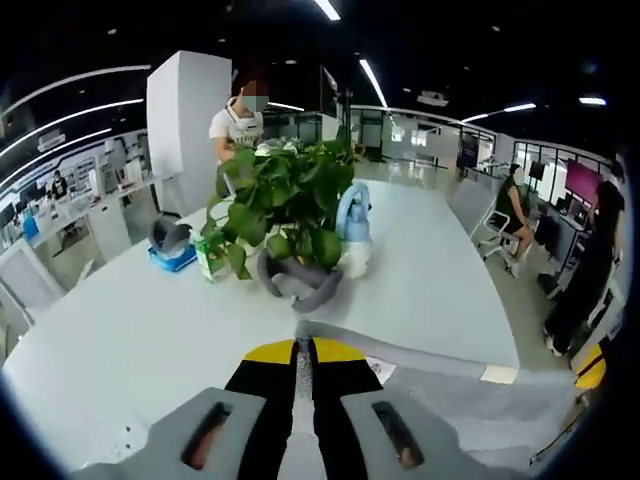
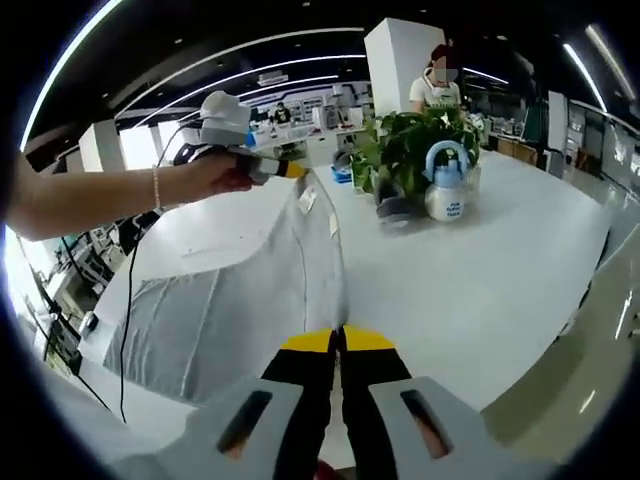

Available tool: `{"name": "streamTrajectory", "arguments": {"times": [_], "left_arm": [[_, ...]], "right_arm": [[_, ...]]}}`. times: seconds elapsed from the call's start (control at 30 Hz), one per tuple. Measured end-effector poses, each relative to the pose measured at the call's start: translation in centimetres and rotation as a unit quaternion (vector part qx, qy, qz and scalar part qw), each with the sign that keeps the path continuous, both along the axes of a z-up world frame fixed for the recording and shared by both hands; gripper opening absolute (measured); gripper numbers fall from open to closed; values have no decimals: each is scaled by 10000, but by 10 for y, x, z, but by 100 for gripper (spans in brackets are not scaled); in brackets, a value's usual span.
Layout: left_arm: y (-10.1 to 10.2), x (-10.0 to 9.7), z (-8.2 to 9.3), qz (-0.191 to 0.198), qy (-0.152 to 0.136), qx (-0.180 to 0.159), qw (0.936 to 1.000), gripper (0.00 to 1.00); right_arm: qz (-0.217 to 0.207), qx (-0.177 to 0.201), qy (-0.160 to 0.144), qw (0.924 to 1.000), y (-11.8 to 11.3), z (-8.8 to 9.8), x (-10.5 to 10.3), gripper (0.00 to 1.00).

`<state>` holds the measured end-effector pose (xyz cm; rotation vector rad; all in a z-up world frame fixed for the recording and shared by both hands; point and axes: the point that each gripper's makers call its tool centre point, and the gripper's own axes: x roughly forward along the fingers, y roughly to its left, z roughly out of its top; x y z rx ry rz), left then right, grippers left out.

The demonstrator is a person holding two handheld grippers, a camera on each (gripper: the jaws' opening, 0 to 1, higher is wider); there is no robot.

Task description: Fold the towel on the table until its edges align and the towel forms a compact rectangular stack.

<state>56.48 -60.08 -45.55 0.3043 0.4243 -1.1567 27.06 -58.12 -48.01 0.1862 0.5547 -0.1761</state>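
The grey towel [image 2: 240, 290] hangs lifted above the white table [image 2: 480, 290], stretched taut between both grippers. My right gripper [image 2: 338, 335] is shut on its near corner. A hand holds my left gripper [image 2: 287, 170] shut on the far corner, close to a small white tag [image 2: 307, 198]. In the left gripper view my left gripper [image 1: 305, 345], with yellow-tipped jaws pressed together, pinches the towel [image 1: 420, 352], whose edge runs off to the right. The cloth sags down to the table on the left side of the right gripper view.
A leafy potted plant [image 1: 290, 200], a blue-and-white spray bottle [image 1: 352, 225], a green carton [image 1: 208, 258] and a blue tray with a dark object [image 1: 172, 245] stand mid-table. A person [image 1: 237, 120] stands beyond the table. Another sits at the right [image 1: 515, 205].
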Motion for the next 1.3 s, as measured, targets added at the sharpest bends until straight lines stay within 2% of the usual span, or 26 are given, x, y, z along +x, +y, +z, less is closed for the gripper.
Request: {"name": "streamTrajectory", "arguments": {"times": [0.37, 0.67, 0.83, 1.3], "left_arm": [[48, 0, 13, 28, -140, -88, 9999, 5], [91, 14, 20, 280, -90, -203, 9994, 5], [111, 20, 19, 353, -203, -156, 9990, 5], [179, 31, 15, 754, -161, -127, 9969, 5]], "right_arm": [[234, -46, -153, 9996, 52, 11, 5, 0], [547, -89, -192, 9983, 88, 18, 11, 0], [736, 40, -259, 9969, 115, 20, 20, 0], [1320, 72, -295, 9908, 169, 21, 34, 0]]}}
